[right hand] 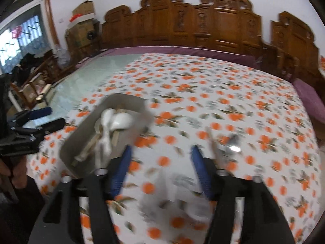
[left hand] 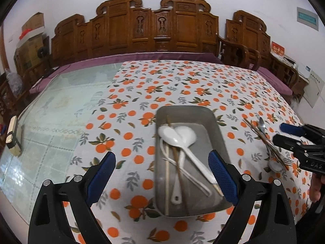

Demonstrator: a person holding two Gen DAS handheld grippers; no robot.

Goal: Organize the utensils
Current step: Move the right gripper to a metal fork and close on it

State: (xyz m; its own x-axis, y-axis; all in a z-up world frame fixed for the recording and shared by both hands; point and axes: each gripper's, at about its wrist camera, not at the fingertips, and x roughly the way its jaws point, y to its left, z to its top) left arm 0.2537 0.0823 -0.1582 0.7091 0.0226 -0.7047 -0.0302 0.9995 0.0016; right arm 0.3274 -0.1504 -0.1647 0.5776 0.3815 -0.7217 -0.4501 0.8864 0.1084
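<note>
A: Nearest the lens, the left tongs (left hand: 162,174) stand wide and empty, their right pad over the near right corner of the metal tray (left hand: 162,209). The right tongs (right hand: 160,172) gape wide too, with nothing between the pads.

B: And the loose pile of utensils (left hand: 270,142)?

A: On the orange-print tablecloth (left hand: 132,93) covering the worktop, to the right of the tray. There's a metal spoon (left hand: 262,125), a fork (left hand: 287,160) and chopsticks (left hand: 254,128), crossed. From the right wrist they lie just beyond the right pad, blurred.

B: So the next pick?

A: I'd judge so. Take one piece by mid-handle, pads across it, so the crossed ones don't drag along. Then lay it lengthwise in the tray beside the white spoons (left hand: 178,138).
</note>
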